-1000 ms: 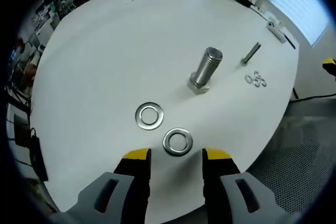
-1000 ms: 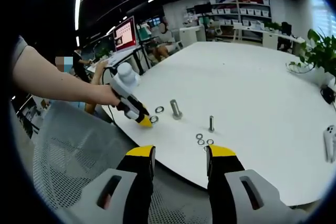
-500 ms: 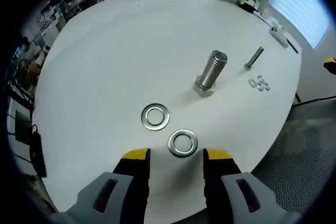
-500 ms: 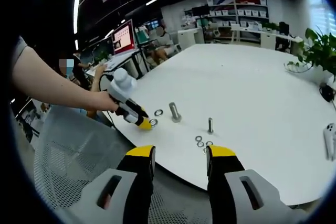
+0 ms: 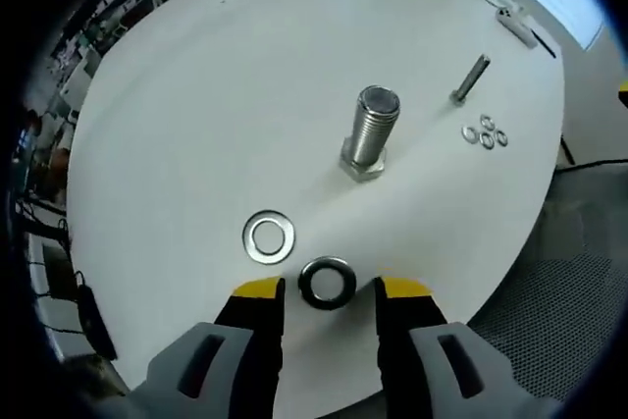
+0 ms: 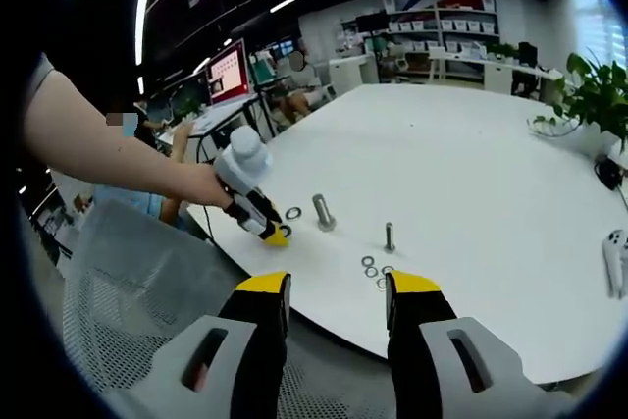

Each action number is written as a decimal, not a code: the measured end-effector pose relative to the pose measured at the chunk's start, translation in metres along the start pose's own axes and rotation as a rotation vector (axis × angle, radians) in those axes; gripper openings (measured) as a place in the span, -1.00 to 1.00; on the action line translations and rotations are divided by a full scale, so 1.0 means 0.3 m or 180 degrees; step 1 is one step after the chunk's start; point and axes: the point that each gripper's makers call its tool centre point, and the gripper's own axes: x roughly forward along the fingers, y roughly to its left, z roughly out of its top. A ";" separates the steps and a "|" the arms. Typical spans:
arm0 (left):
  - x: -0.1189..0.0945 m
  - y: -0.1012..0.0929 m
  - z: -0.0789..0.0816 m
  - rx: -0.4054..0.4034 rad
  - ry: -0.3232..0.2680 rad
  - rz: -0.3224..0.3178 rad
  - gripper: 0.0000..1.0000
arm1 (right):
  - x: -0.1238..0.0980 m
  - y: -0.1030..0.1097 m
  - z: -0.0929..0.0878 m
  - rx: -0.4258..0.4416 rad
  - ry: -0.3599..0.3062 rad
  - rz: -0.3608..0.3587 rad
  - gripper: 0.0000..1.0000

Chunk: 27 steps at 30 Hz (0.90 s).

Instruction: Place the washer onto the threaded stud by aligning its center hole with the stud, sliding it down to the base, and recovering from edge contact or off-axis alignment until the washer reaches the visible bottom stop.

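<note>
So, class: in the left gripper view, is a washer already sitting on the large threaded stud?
No: both large washers lie flat on the table, apart from the upright stud.

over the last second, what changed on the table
The left claw has come down and forward over the nearer flat steel washer, which now sits between its open yellow-tipped fingers; nothing is gripped yet. The second steel washer, the big upright threaded steel bolt, the thin upright bolt and the cluster of small washers lie as before. The right claw stays open, off the white round table.
</note>
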 end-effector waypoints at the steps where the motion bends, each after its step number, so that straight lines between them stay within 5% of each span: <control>1: 0.001 0.000 0.000 0.0013 0.0021 -0.0002 -0.33 | 0.000 -0.001 0.000 -0.0002 0.0002 -0.0003 -0.18; 8: -0.005 0.005 -0.017 0.0103 0.0206 -0.0022 -0.53 | 0.000 -0.003 -0.001 0.0010 -0.0001 -0.0009 -0.18; 27: -0.003 0.002 -0.010 -0.0094 0.0206 -0.0002 -0.47 | -0.001 -0.005 0.002 0.0019 -0.0015 -0.0010 -0.19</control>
